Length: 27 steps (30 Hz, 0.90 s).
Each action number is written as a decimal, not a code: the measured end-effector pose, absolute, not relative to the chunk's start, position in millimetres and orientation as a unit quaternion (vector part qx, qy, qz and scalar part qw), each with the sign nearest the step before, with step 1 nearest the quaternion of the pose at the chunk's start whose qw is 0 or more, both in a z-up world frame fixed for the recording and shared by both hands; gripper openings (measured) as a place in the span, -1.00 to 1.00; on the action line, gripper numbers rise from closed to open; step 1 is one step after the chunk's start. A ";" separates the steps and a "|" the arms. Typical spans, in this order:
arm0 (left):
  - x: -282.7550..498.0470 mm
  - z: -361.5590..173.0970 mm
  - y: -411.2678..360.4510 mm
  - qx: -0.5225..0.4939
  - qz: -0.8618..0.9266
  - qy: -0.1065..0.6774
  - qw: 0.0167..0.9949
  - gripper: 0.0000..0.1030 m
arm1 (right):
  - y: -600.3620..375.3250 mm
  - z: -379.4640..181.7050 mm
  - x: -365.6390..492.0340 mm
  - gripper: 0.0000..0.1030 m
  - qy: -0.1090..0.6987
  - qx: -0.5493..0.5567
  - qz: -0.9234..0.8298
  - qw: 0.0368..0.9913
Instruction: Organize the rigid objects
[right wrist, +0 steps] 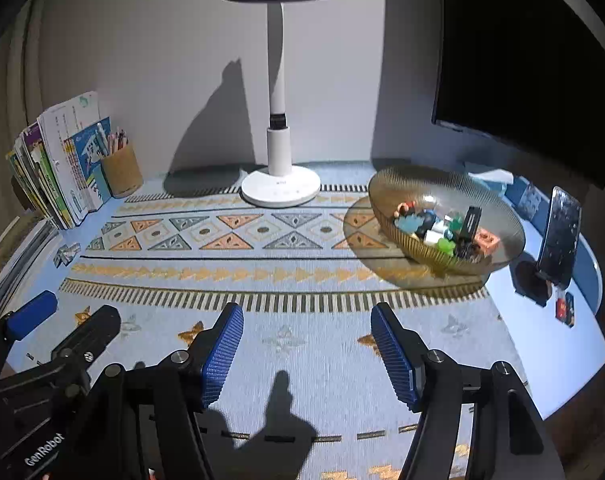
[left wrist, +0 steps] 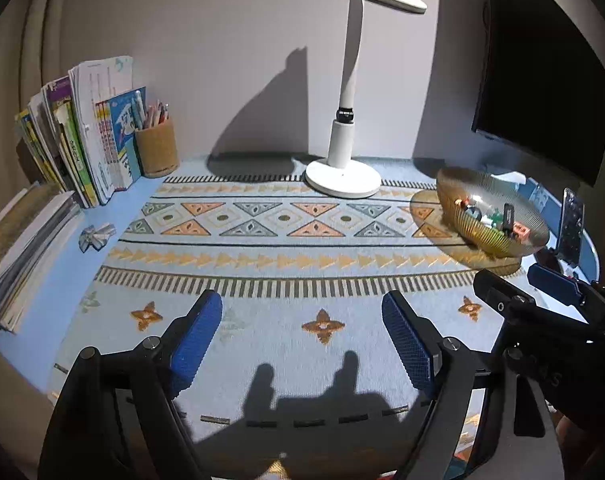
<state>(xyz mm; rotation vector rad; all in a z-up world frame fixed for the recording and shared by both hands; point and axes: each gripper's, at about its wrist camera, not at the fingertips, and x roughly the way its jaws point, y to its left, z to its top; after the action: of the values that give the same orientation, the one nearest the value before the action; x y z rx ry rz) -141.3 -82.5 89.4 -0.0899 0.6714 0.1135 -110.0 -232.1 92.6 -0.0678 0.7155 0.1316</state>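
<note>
A ribbed amber glass bowl (right wrist: pixel 386 196) stands on the patterned mat at the right; it holds several small toys and blocks (right wrist: pixel 442 230). It also shows in the left wrist view (left wrist: pixel 450 184). My left gripper (left wrist: pixel 302 332) is open and empty, low over the mat's near part. My right gripper (right wrist: pixel 306 344) is open and empty beside it, well short of the bowl. A small folded silver-grey object (left wrist: pixel 96 237) lies on the blue desk at the mat's left edge; it also shows in the right wrist view (right wrist: pixel 67 253).
A white desk lamp (right wrist: pixel 280 188) stands at the back centre. Books (left wrist: pixel 82 136) and a pencil cup (left wrist: pixel 156 148) line the left. A dark monitor (right wrist: pixel 522 60) hangs at the right, with a phone on a stand (right wrist: pixel 560 236) and small cards (right wrist: pixel 564 308) below it.
</note>
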 end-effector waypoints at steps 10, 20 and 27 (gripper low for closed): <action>-134.1 77.2 -93.2 -0.042 0.047 0.343 0.937 0.58 | -234.4 77.2 -101.6 0.26 0.371 -0.040 0.049 0.926; -127.5 71.6 -95.4 -0.038 0.043 0.354 0.934 0.58 | -237.1 71.2 -94.5 0.26 0.384 -0.033 0.042 0.922; -130.8 73.8 -96.4 -0.020 0.066 0.351 0.934 0.58 | -233.9 71.4 -95.1 0.26 0.387 -0.031 0.045 0.920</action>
<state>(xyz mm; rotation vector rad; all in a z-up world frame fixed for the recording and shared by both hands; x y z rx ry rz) -130.8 -96.4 73.8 -0.0404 0.7189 0.1345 -95.1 -233.9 71.4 -0.0639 0.7962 0.0917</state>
